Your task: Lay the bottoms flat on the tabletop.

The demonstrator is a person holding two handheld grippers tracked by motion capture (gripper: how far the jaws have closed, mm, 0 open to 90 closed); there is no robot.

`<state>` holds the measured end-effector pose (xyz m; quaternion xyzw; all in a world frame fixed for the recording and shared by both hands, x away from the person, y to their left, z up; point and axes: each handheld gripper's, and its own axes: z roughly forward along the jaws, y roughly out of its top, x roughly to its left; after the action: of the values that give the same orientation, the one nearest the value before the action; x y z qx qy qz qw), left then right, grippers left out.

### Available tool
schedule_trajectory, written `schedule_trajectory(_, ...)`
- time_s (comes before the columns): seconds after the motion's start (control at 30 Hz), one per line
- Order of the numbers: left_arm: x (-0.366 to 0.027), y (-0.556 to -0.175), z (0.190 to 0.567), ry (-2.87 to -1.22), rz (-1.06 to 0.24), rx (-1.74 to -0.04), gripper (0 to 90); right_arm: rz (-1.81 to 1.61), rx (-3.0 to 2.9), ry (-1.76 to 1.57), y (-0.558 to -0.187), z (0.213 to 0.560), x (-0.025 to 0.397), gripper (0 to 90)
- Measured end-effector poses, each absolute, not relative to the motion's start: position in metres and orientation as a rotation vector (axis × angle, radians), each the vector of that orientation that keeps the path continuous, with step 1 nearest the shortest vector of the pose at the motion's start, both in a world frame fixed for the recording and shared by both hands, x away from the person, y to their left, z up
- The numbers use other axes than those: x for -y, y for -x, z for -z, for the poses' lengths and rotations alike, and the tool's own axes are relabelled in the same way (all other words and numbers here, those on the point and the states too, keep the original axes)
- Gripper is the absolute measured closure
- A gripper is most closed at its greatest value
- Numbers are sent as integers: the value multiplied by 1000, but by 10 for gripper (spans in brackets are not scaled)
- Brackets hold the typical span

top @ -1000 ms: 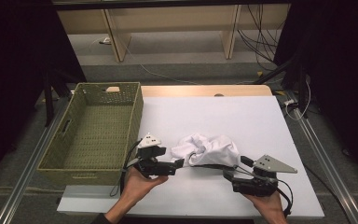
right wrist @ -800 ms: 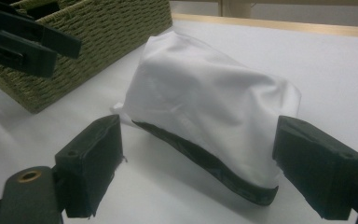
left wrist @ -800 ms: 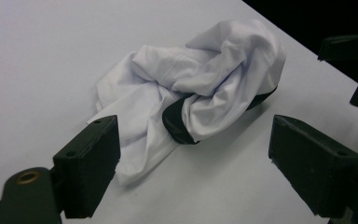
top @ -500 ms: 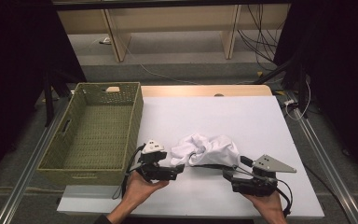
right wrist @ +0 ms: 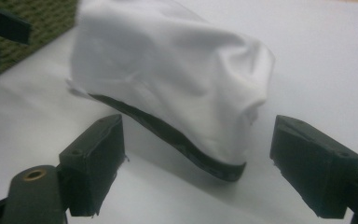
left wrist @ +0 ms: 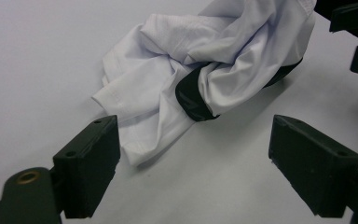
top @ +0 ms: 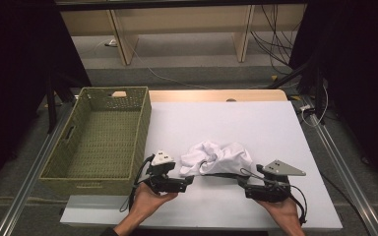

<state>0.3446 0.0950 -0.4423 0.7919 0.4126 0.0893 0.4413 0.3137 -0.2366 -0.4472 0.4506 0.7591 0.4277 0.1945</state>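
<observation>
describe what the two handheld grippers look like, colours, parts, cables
Both are black handheld tools. The left gripper carries a small white block with dark dots on top, the right gripper a grey three-cornered plate. A thin black cable trails from each. In the gripper views the jaws are chunky matt black blocks with small screw holes, and a brass-coloured ring sits in the left-hand linkage. No sleeves show on the forearms.

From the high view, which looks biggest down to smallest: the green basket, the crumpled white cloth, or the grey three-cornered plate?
1. Green basket, by far the largest.
2. Crumpled white cloth.
3. Grey three-cornered plate on the right tongs, smallest.
</observation>
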Motion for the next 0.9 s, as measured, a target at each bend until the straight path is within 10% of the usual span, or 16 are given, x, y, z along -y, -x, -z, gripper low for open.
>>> schedule_trajectory(0.33,-94,-347,446,-1977,-227,-1029,166,-1063,-2203,-1303,-336,462,239,268)
schedule_trajectory(0.7,-96,-348,446,-1977,-234,-1036,169,-1022,-2223,-1285,-352,465,245,837)
schedule_trajectory(0.9,-96,-348,447,-1978,-236,-1041,170,-1001,-2177,-1318,-359,462,257,872)
